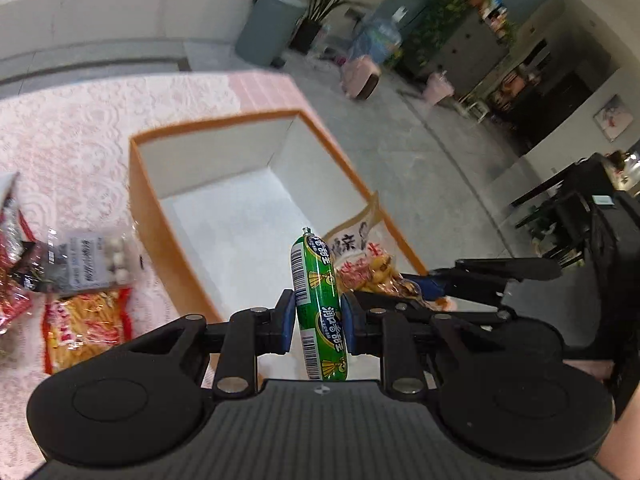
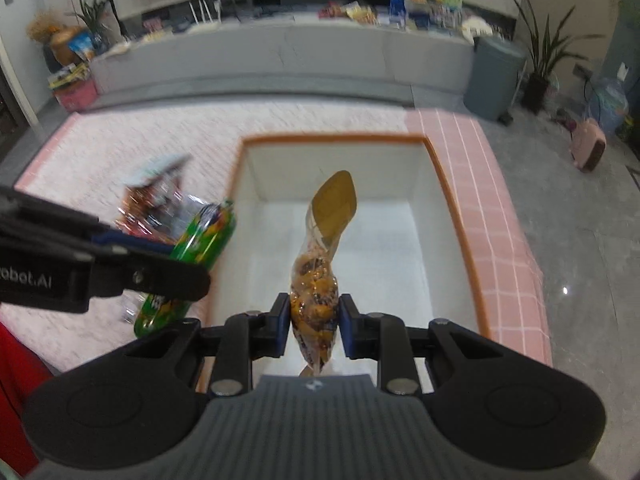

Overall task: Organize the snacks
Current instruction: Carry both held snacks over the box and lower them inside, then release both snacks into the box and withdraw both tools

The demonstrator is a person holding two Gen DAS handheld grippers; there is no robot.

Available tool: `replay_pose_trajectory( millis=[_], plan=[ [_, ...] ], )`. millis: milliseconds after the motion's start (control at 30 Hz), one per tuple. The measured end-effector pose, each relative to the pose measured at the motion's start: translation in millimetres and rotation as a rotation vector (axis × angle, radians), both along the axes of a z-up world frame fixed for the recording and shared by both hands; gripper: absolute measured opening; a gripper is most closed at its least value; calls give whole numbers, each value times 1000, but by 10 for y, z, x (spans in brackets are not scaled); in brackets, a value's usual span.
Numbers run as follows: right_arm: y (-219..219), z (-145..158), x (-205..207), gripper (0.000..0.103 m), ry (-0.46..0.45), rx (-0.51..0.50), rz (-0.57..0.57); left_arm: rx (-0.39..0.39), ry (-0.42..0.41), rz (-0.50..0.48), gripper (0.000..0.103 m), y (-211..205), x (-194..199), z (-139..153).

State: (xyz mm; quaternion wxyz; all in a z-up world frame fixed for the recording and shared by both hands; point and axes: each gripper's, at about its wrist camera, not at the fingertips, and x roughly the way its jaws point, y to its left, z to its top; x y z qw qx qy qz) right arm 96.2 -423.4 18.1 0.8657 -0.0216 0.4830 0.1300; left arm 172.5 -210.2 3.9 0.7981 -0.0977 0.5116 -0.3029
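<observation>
Blue pads of the left gripper (image 1: 318, 316) are pressed against both sides of a green plastic-wrapped sausage stick (image 1: 319, 304) printed with barcodes, which is held upright between the narrowly parted jaws, its clipped metal end pointing away from the camera. In the right wrist view the same green stick (image 2: 204, 240) is seen just left of the box, clamped by the left gripper (image 2: 160, 276).

Blue pads of the right gripper (image 2: 314, 320) are closed on a clear plastic bag of golden-brown snack pieces (image 2: 316, 300); the jaws stand almost together, and the bag's flat upper end is seen rising over the box interior. From the left wrist view this bag (image 1: 372, 272) is seen just right of the sausage, at the near right part of the box, with the right gripper (image 1: 424, 290) beside it.

Beyond both grippers an open rectangular box with orange outer walls and white inner walls (image 2: 440, 168) is placed on a pink lace-patterned tablecloth (image 2: 160, 140) with a pink checked border. Its white floor is seen bare in both views.

Left of the box, on the cloth, a yellow packet of stick snacks with red edges (image 1: 86, 324), a clear packet of small white balls with a label (image 1: 92, 264) and a red packet (image 1: 12, 280) are laid close together.

Farther off, a grey pedal bin (image 2: 496, 76) and a potted plant (image 2: 540, 80) are seen on the floor.
</observation>
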Motion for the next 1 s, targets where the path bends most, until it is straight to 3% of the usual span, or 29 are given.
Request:
replay_pose_trajectory(
  millis=[167, 267, 600, 833, 1000],
  plan=[
    [-174, -316, 113, 23, 82, 46, -2, 64, 81, -20, 26, -191, 168, -315],
    [-141, -458, 177, 23, 111, 48, 15, 157, 94, -54, 26, -314, 179, -412],
    [-83, -814, 238, 23, 241, 71, 77, 385, 46, -157, 27, -655, 179, -556],
    [-42, -863, 222, 23, 268, 73, 77, 419, 27, -169, 28, -758, 200, -588],
    [-30, -845, 219, 24, 260, 66, 65, 382, 28, -160, 38, -678, 176, -512]
  ],
)
